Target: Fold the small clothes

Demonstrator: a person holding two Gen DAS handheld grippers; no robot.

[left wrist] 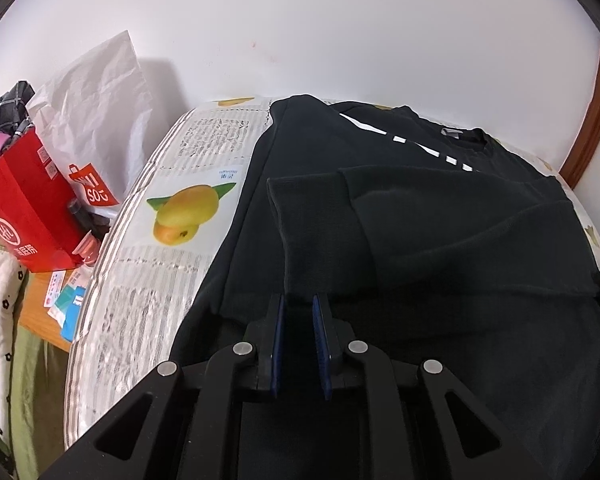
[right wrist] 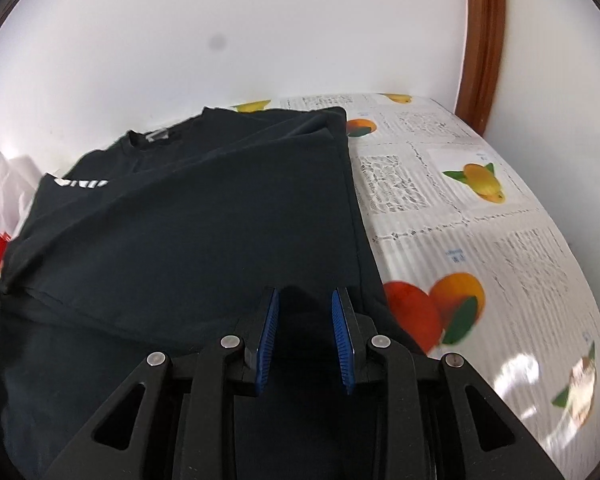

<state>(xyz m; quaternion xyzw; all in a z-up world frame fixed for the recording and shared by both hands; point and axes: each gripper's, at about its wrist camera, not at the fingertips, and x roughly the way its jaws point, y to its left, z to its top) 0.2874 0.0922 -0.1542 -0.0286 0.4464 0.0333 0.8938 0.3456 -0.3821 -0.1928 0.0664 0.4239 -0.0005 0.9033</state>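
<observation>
A black sweatshirt (left wrist: pixel 440 216) with white lettering lies on a table covered in a fruit-print cloth (left wrist: pixel 168 216). Its sides are folded inward and a cuffed sleeve (left wrist: pixel 300 216) lies across the body. My left gripper (left wrist: pixel 300 304) is over the lower left part, jaws slightly apart with dark fabric between them at the sleeve's end. The sweatshirt also shows in the right wrist view (right wrist: pixel 204 220). My right gripper (right wrist: pixel 305 300) is over its lower right part, near the folded right edge, jaws apart with dark fabric between the blue pads (right wrist: pixel 342 332).
A red paper bag (left wrist: pixel 28 204) and a white paper bag (left wrist: pixel 96 112) stand left of the table. A white wall is behind the table. A brown wooden frame (right wrist: pixel 484 40) rises at the right. The table's fruit-print cover (right wrist: pixel 480 216) extends right of the shirt.
</observation>
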